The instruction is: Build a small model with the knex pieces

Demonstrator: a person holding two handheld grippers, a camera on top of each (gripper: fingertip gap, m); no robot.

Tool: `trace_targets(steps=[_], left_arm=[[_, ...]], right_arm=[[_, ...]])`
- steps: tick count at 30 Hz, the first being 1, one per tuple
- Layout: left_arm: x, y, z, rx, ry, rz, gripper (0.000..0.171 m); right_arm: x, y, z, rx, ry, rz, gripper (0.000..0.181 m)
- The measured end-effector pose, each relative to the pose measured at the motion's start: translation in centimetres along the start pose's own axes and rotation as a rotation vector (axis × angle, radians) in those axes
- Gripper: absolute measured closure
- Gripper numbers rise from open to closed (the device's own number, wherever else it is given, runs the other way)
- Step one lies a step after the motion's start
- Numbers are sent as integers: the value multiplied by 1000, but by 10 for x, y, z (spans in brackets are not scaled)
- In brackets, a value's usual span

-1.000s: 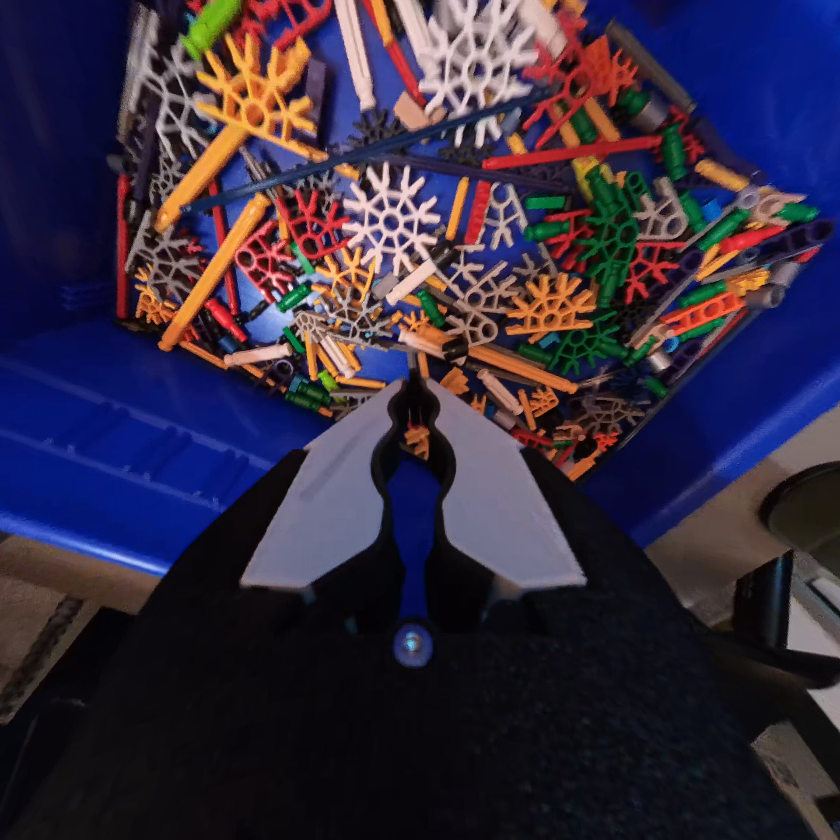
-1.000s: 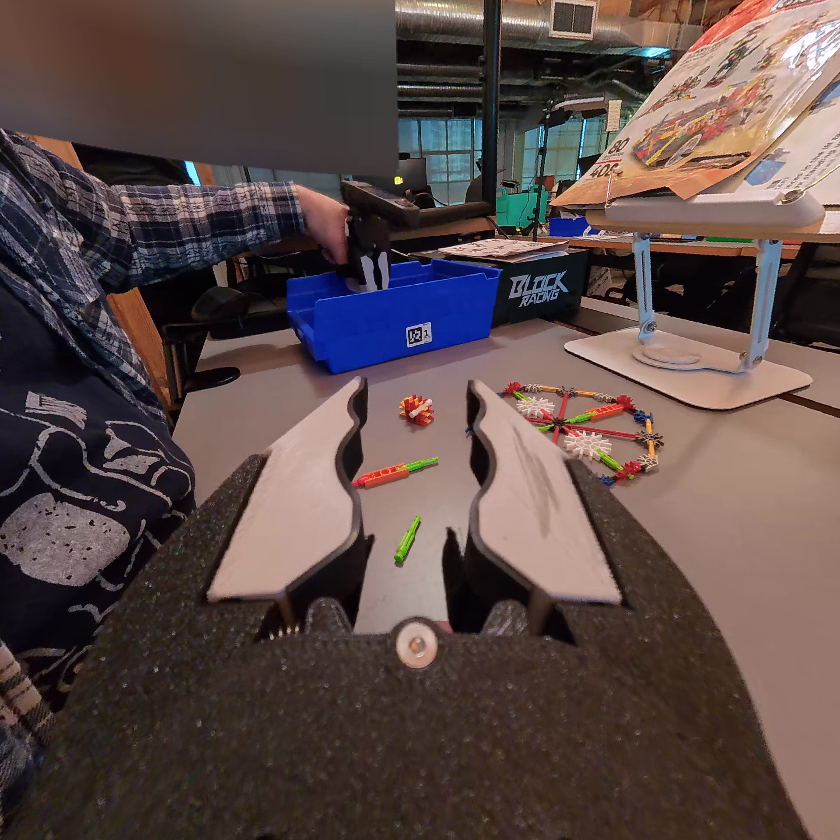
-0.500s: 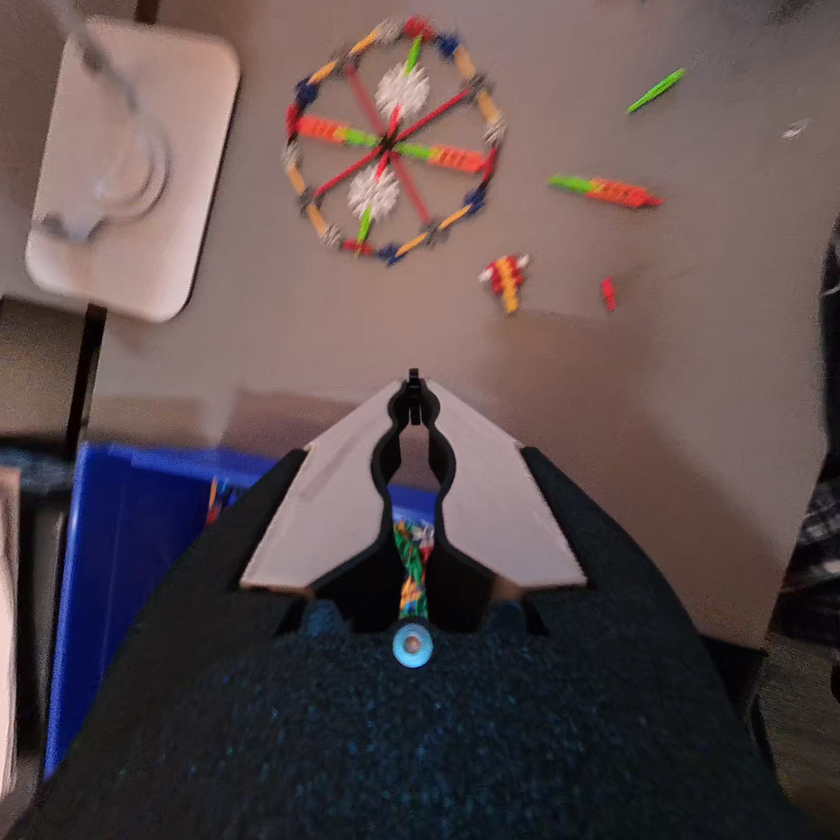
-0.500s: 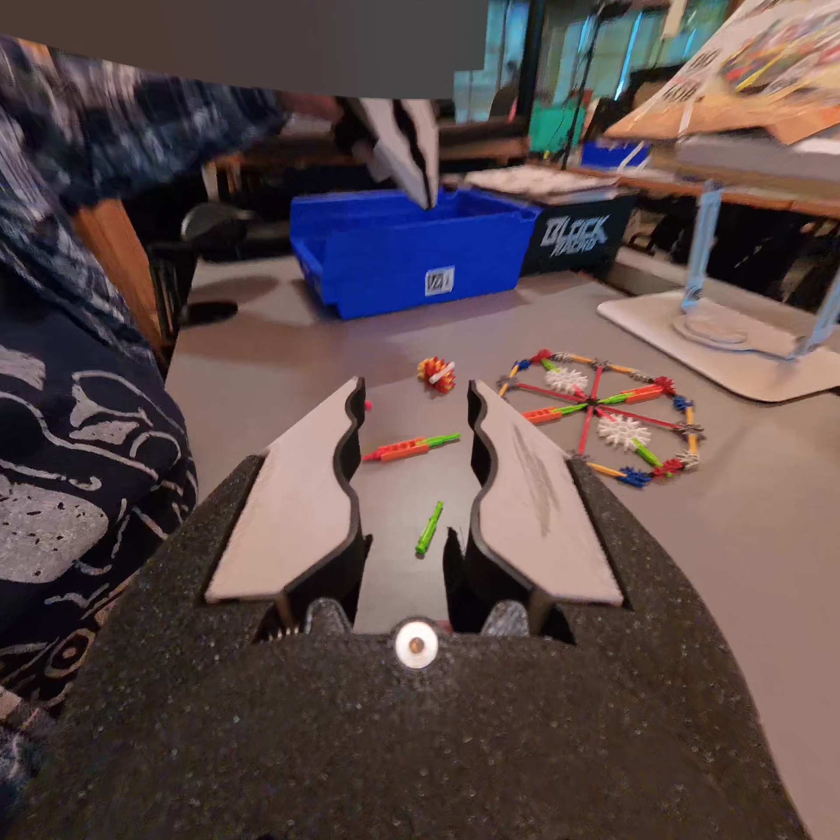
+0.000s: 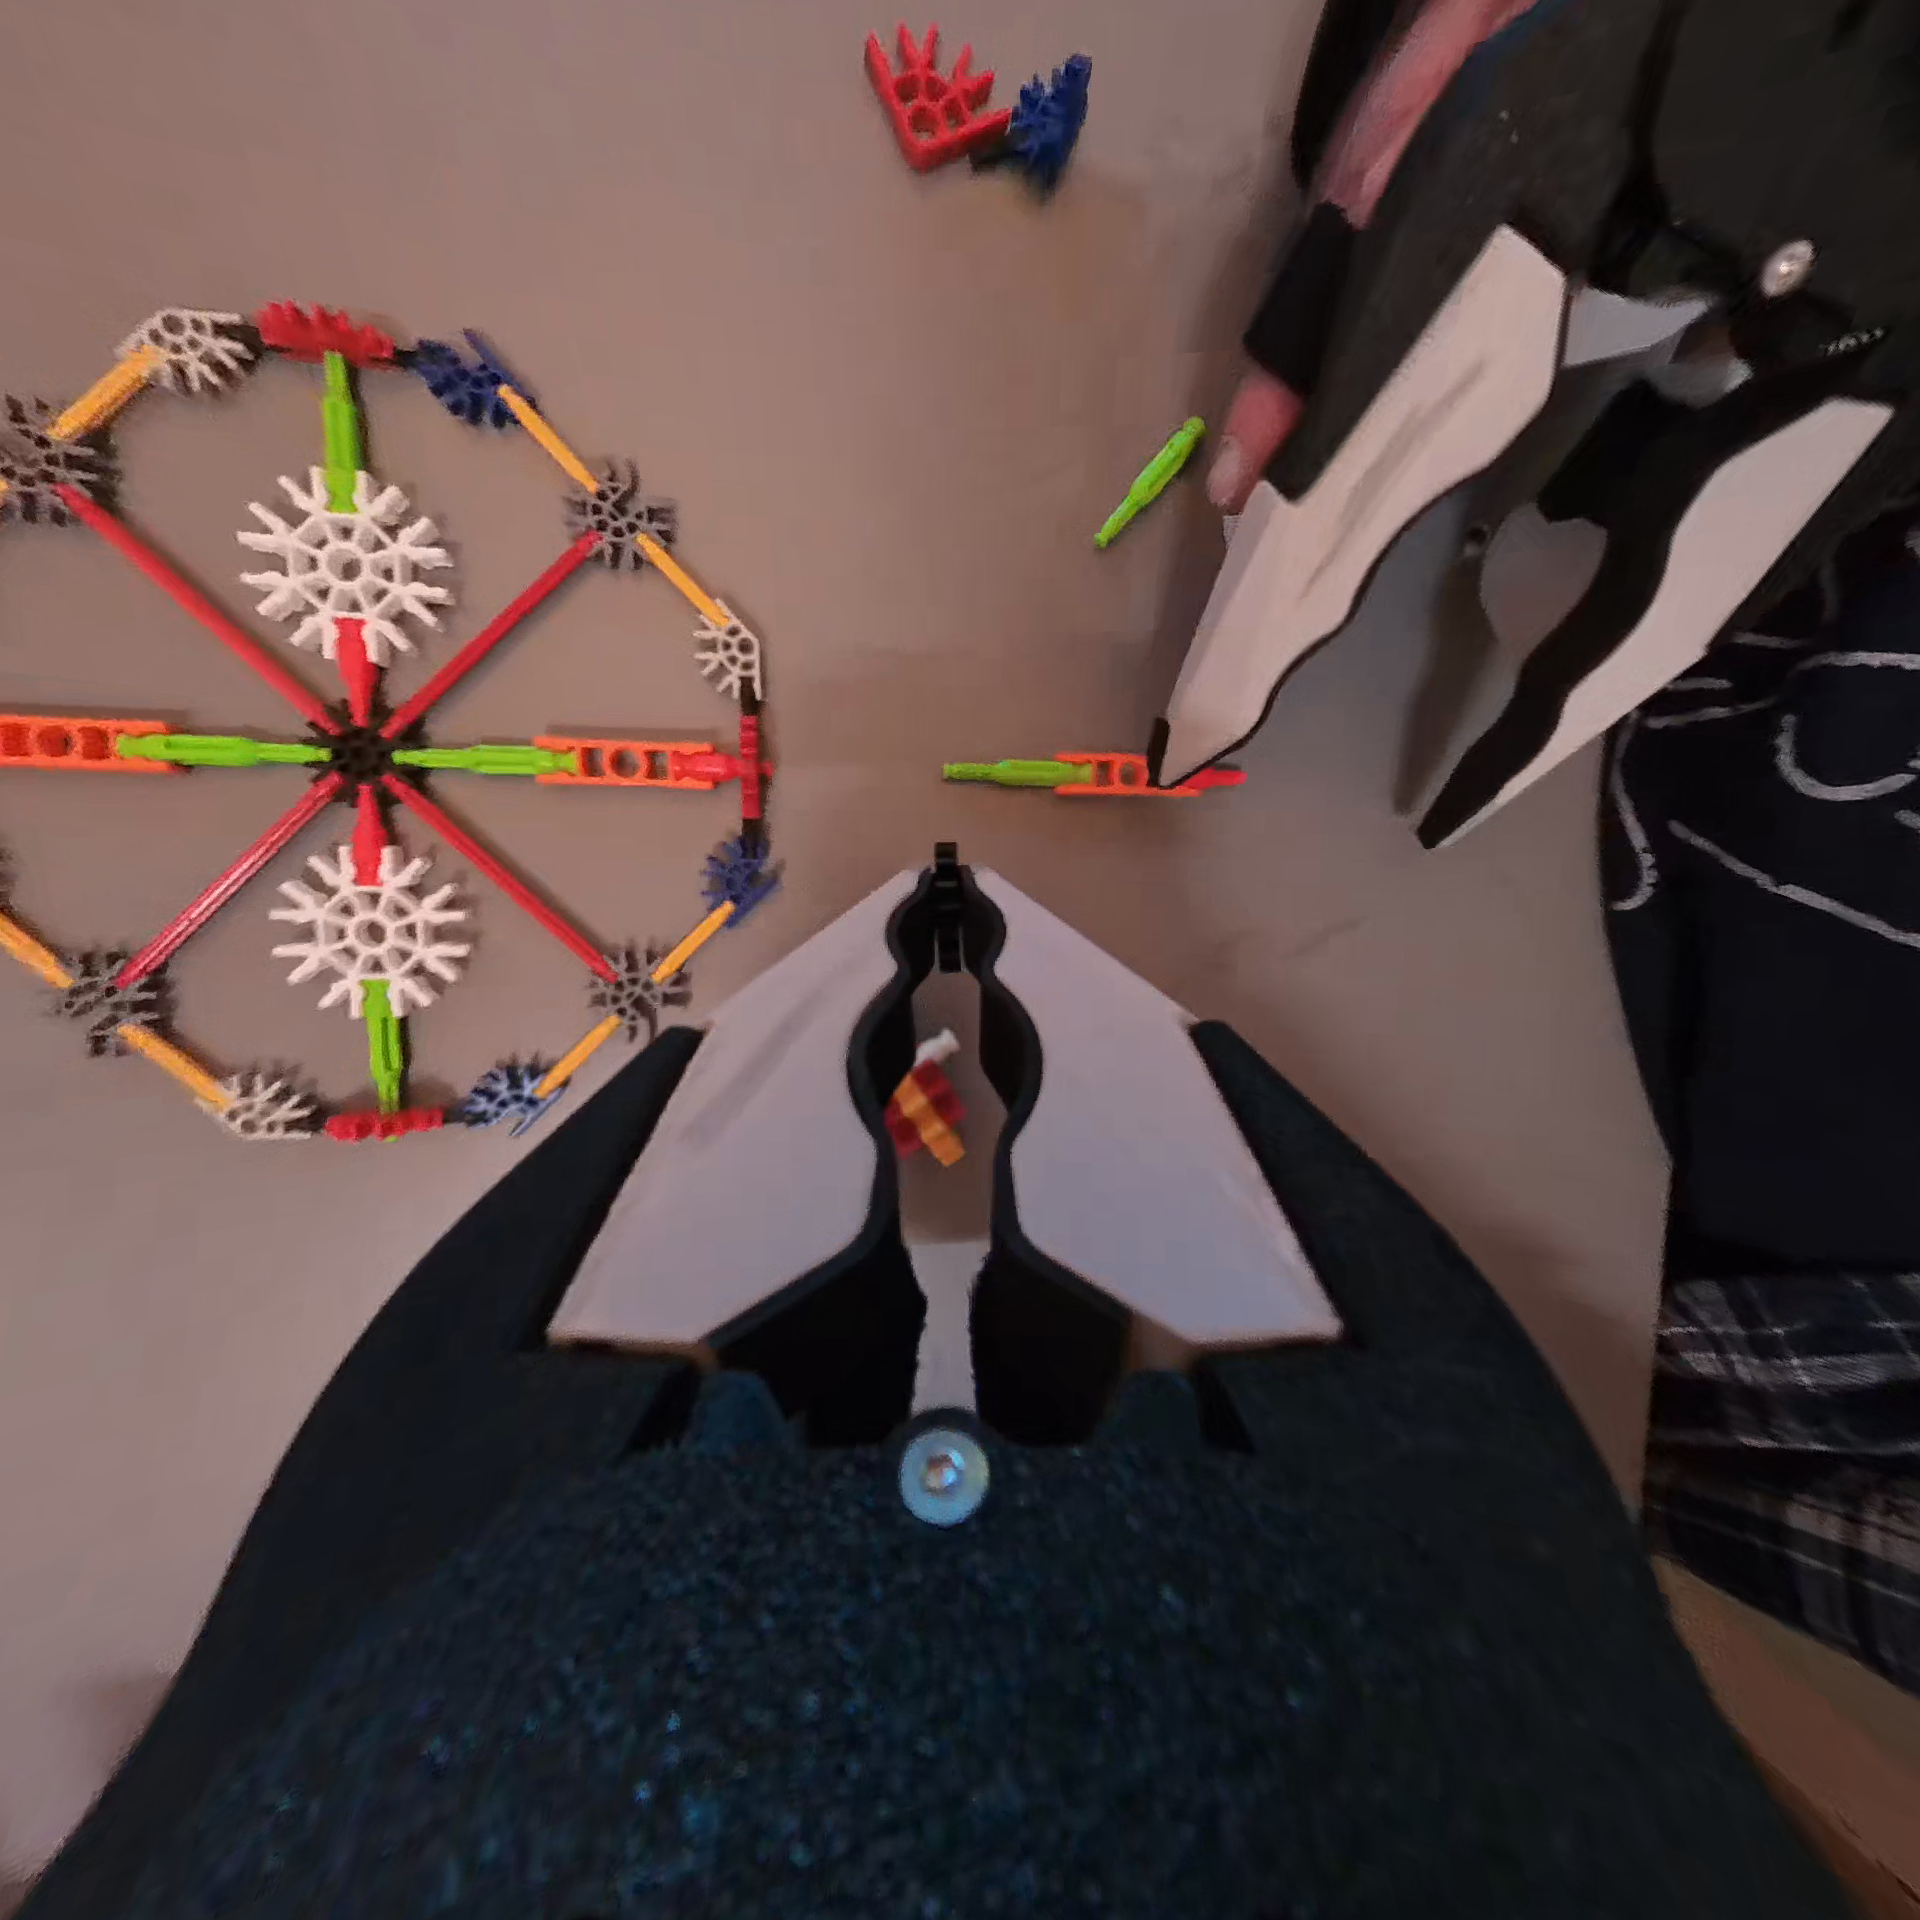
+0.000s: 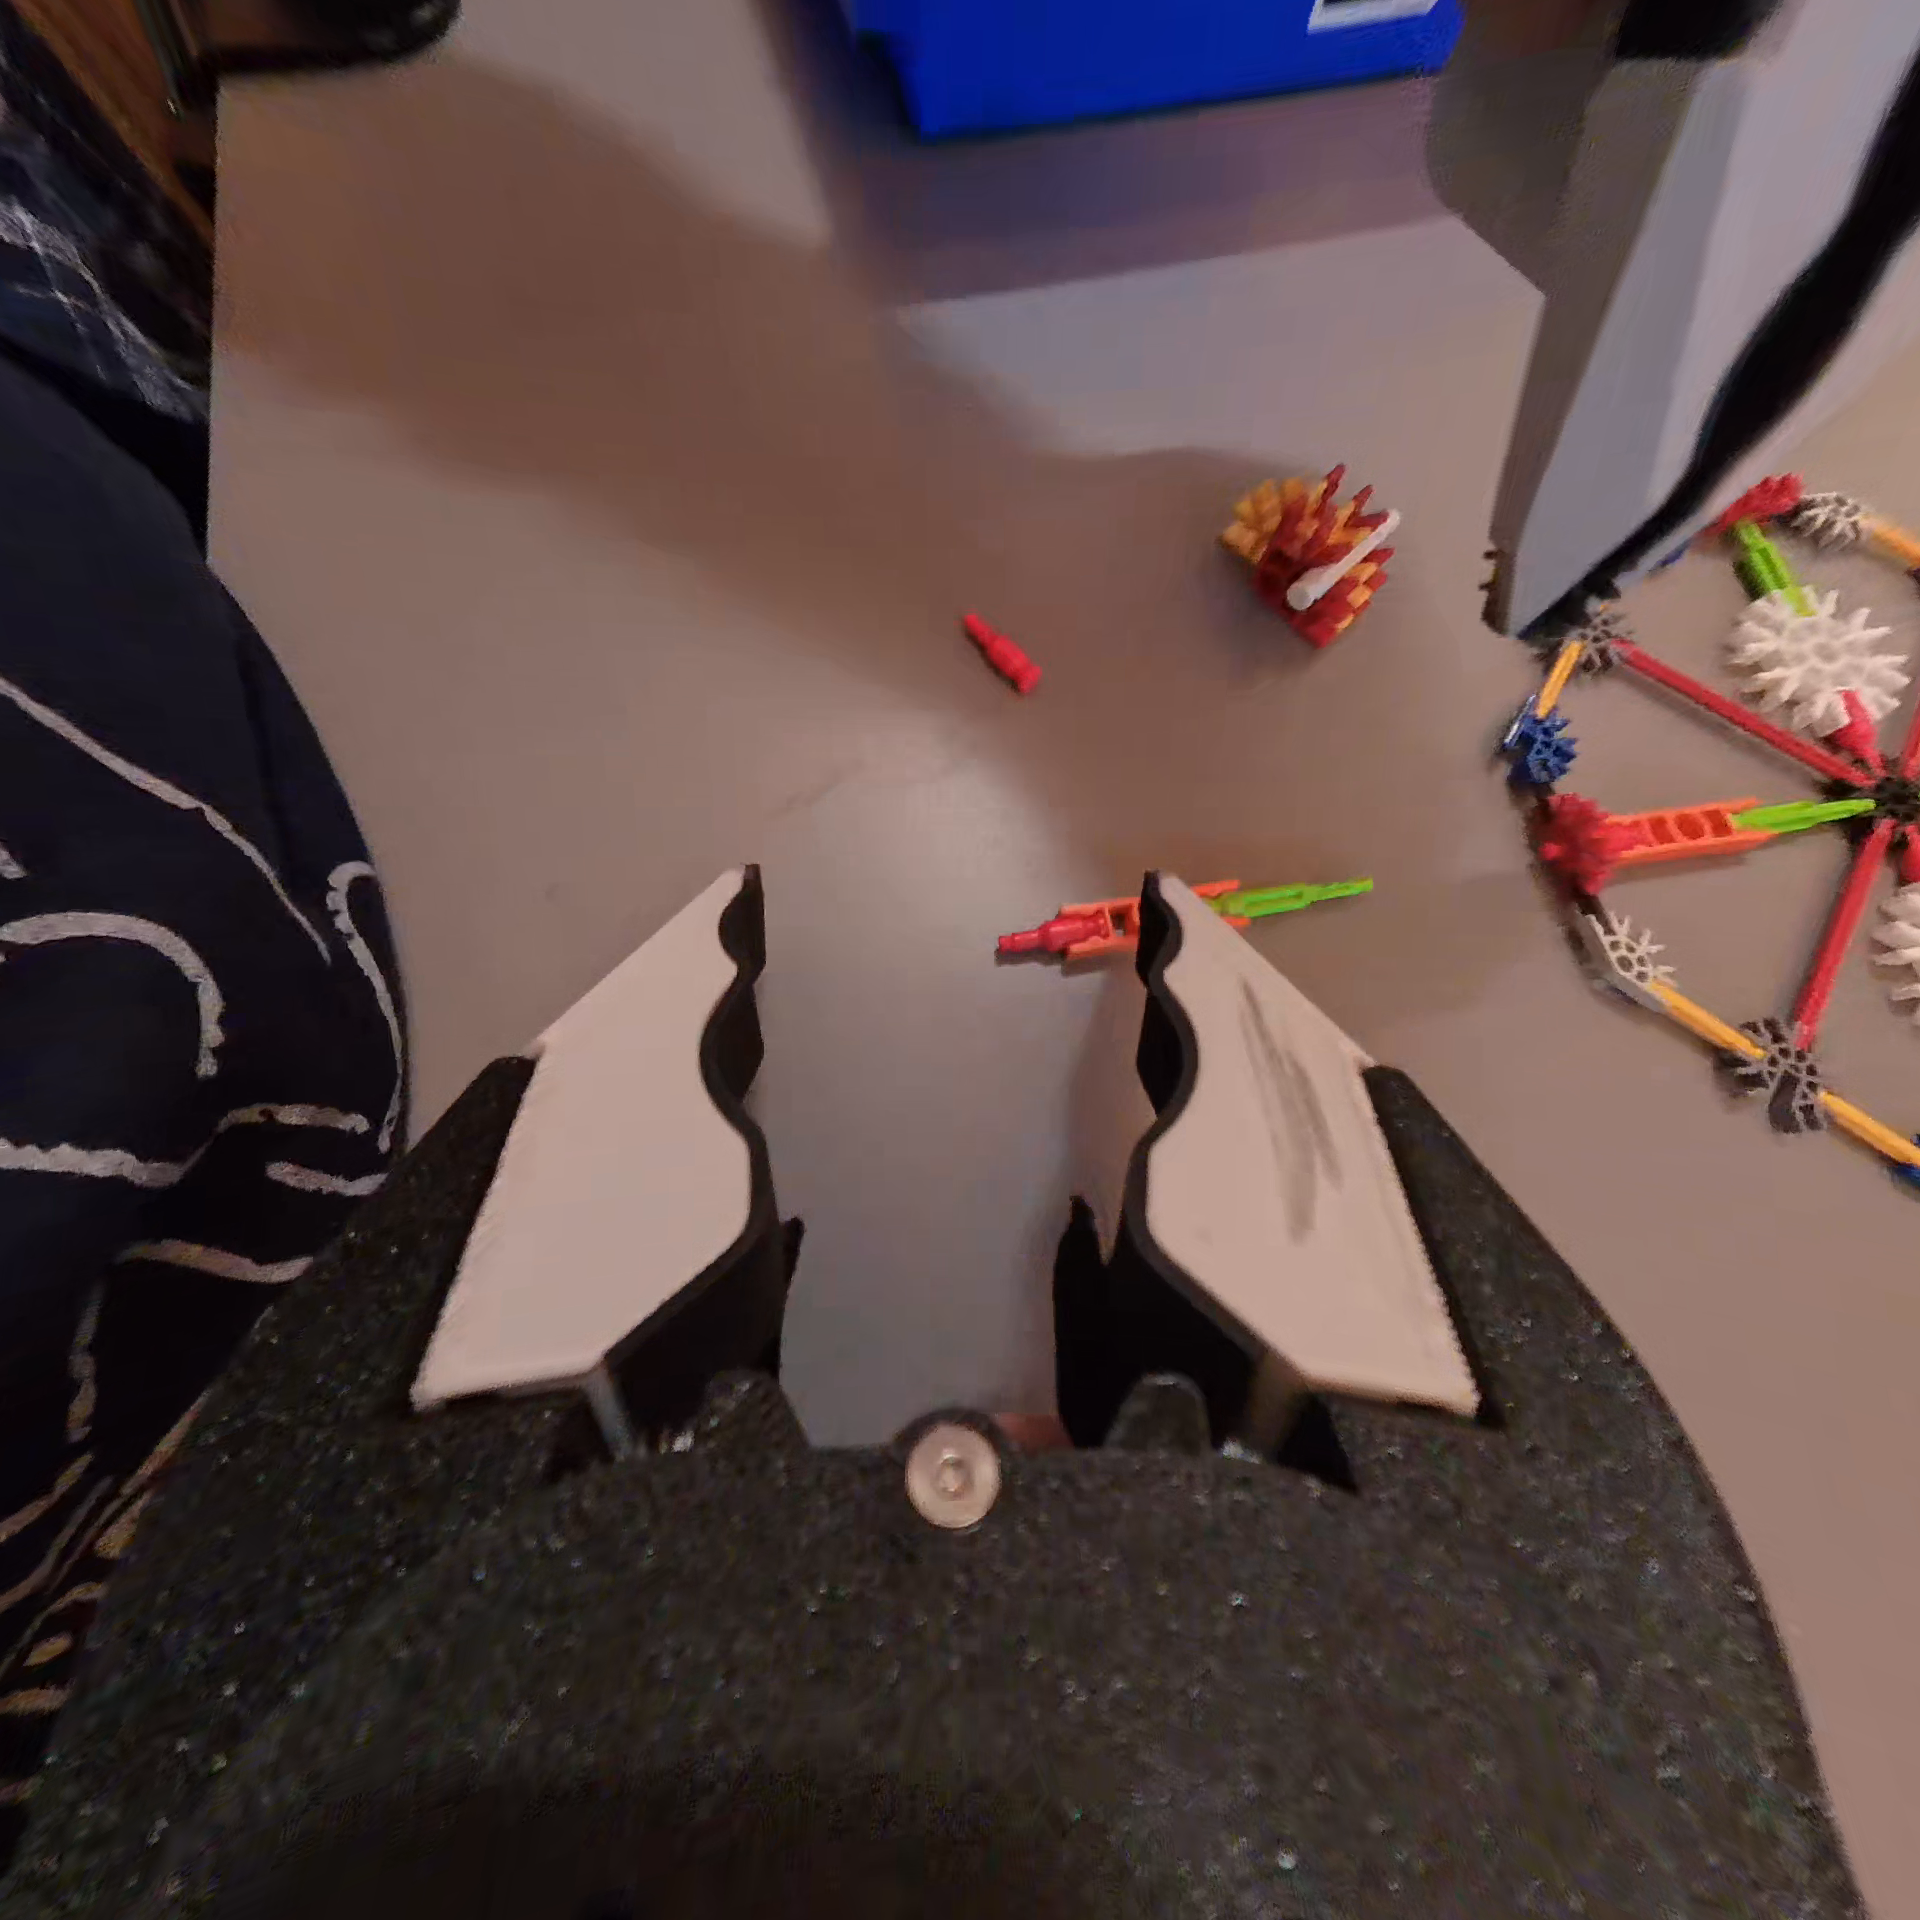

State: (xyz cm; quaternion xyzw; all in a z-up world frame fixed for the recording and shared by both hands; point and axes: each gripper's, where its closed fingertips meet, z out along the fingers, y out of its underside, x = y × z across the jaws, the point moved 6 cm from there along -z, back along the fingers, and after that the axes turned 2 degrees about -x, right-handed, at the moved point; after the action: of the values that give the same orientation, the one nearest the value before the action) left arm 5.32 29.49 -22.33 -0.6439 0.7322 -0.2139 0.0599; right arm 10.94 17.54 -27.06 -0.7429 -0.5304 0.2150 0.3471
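Note:
My left gripper [image 5: 943, 883] is shut, and a small black piece shows pinched at its tips. It hangs over the grey table beside a flat multicoloured rod-and-connector wheel [image 5: 358, 748]. A red-yellow connector cluster with a white rod [image 5: 925, 1117] lies below it and shows between its fingers. My right gripper [image 6: 948, 904] is open and empty, low over the table. Its right fingertip [image 6: 1151, 904] is at an orange-green-red rod assembly [image 6: 1091, 925]. The left wrist view shows the right gripper [image 5: 1299, 795] with one tip on that assembly [image 5: 1081, 774].
A loose green rod [image 5: 1148, 483] and joined red and blue connectors [image 5: 977, 99] lie farther off. A short red rod [image 6: 1000, 652] lies near the cluster [image 6: 1314, 556]. The blue bin [image 6: 1091, 52] stands at the table's far side. A person's dark shirt [image 6: 156, 935] is at the left. The left tips stand about 12 centimetres off the flat multicoloured rod-and-connector wheel [image 5: 358, 748].
My left gripper left the blue bin of pieces, still shut, and swung over the table next to the wheel. My right gripper stayed open and dropped toward the orange-green rod assembly.

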Motion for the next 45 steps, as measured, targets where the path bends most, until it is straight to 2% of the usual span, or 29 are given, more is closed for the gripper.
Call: trace_targets(steps=[7, 12, 19, 24, 30, 35, 39, 45], left_arm=[[-2, -9, 25, -50, 100, 3, 169], [1, -14, 31, -77, 184, -2, 169], [11, -12, 51, -141, 303, -21, 169], [12, -13, 56, -151, 308, -48, 169], [9, -11, 56, -178, 302, -50, 157], [2, -12, 48, -144, 255, -54, 135], [-1, -11, 35, -95, 232, -50, 142], [0, -8, 34, -124, 103, 96, 150]], right_arm=[[-8, 5, 2, -53, -41, -37, 116], [-14, 6, -1, -61, -59, -53, 117], [-25, 10, -6, -52, -85, -57, 119], [-24, 10, -6, -41, -87, -56, 120], [-24, 10, -6, -39, -87, -62, 120], [-24, 10, -6, -35, -87, -63, 120], [-24, 10, -7, -32, -92, -61, 120], [-24, 10, -7, -29, -98, -56, 120]])
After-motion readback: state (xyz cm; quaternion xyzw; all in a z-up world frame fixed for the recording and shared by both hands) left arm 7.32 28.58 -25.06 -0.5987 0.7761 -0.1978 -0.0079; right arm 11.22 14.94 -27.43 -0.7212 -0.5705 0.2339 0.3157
